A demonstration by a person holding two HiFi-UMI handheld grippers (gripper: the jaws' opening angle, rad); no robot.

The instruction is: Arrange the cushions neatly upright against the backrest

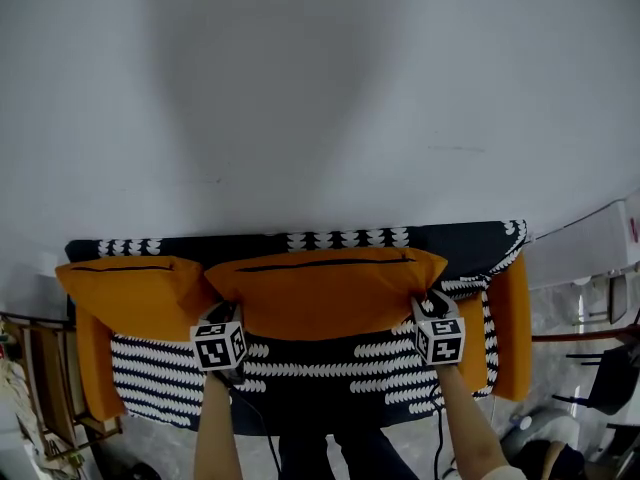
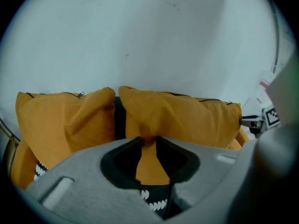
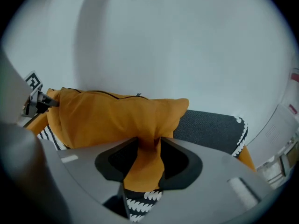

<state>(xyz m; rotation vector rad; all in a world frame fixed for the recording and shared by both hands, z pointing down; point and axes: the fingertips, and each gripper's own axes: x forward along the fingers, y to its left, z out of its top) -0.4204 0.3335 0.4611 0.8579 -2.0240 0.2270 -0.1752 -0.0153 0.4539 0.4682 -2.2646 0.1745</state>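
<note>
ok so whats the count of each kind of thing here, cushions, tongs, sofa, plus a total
orange cushions: 2
tongs: 2, left and right, both on the middle cushion's lower corners
sofa: 1
total: 5

We get soft, diffuse, fairly bright light. A broad faint shadow falls on the pale wall (image 1: 330, 98) in the head view, whose lower corners turn dim. Both gripper views are fisheye, ringed in black, with bent edges. The grey bodies of the left hand-held gripper (image 2: 148, 141) and right hand-held gripper (image 3: 149, 143) blur near the lens. The orange cushion (image 2: 187, 120) stays fairly sharp.
</note>
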